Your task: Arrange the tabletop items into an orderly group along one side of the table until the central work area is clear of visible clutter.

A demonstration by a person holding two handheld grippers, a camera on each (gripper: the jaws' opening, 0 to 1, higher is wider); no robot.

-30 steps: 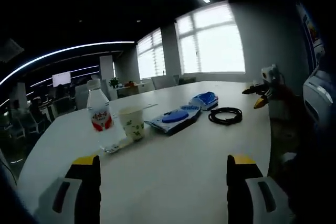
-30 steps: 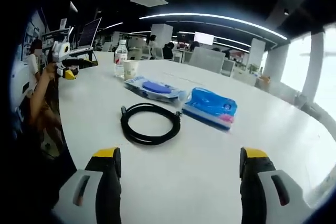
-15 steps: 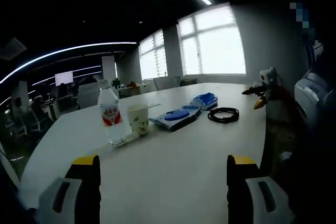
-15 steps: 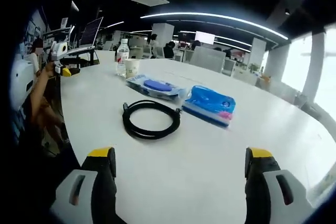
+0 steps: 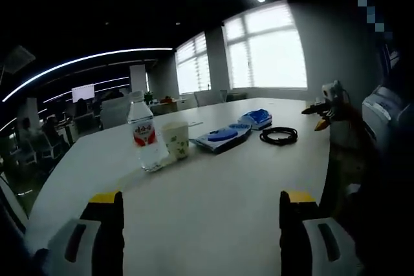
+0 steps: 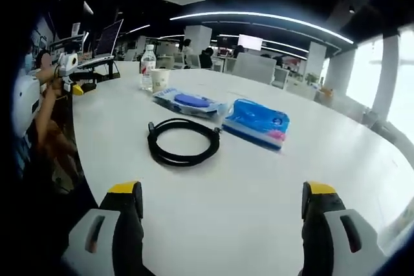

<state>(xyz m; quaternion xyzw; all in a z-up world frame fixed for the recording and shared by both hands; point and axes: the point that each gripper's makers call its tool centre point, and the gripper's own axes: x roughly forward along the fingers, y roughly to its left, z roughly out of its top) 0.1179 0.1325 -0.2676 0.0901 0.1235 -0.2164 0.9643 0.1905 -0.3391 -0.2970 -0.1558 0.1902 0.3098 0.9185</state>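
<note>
On the broad white bench [image 6: 272,179] we see five items strung in a loose line near its curved edge, taken here largest to smallest. The flat pale pouch with a dark blue lid [image 6: 187,103] and the bright blue soft pack with a pink end [image 6: 257,123] lie flat and near each other; we judge both light and yielding, best pinched at an edge seam. The black cable coil [image 6: 183,141] lies flat beside the blue pack, limp; we would take it across the bundled strands. The clear plastic water bottle with a red label [image 5: 143,138] stands upright, long axis vertical, probably slippery; grip at the label. The pale paper cup [image 5: 175,140], upright just beside it, crushes easily. The left tongs [image 5: 200,224] and right tongs [image 6: 220,214] both gape wide, holding nothing.
</note>
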